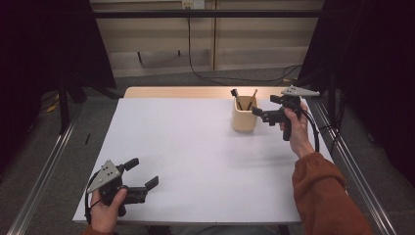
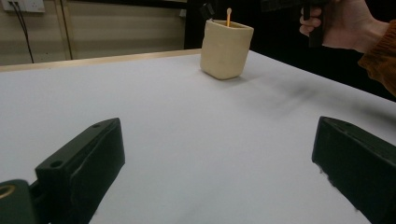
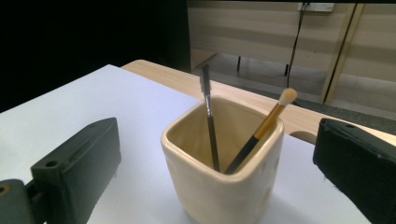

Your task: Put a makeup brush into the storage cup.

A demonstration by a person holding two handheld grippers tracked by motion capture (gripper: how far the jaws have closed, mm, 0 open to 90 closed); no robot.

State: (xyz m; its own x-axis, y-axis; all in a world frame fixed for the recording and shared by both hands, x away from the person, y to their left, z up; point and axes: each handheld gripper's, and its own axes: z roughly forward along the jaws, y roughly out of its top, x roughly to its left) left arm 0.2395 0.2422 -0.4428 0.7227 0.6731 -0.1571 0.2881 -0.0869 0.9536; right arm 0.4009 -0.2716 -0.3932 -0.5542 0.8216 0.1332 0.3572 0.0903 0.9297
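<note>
Cream ceramic cup (image 1: 243,117) stood near the far right of the white table (image 1: 195,161), just beside the right gripper (image 1: 266,111), whose jaws gaped wide toward it. Well apart, at the near left corner, the left gripper (image 1: 144,177) was likewise spread, holding nothing. The right gripper view revealed the cup's inside: a dark wand (image 3: 209,126) and a tan-tipped brush (image 3: 261,133) leaned against opposite walls.

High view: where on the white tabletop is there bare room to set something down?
The white tabletop lies bare from the left gripper at the near left across to the cream ceramic cup. It is crowded only far right, where the right gripper hovers beside that cup holding two brushes.
</note>
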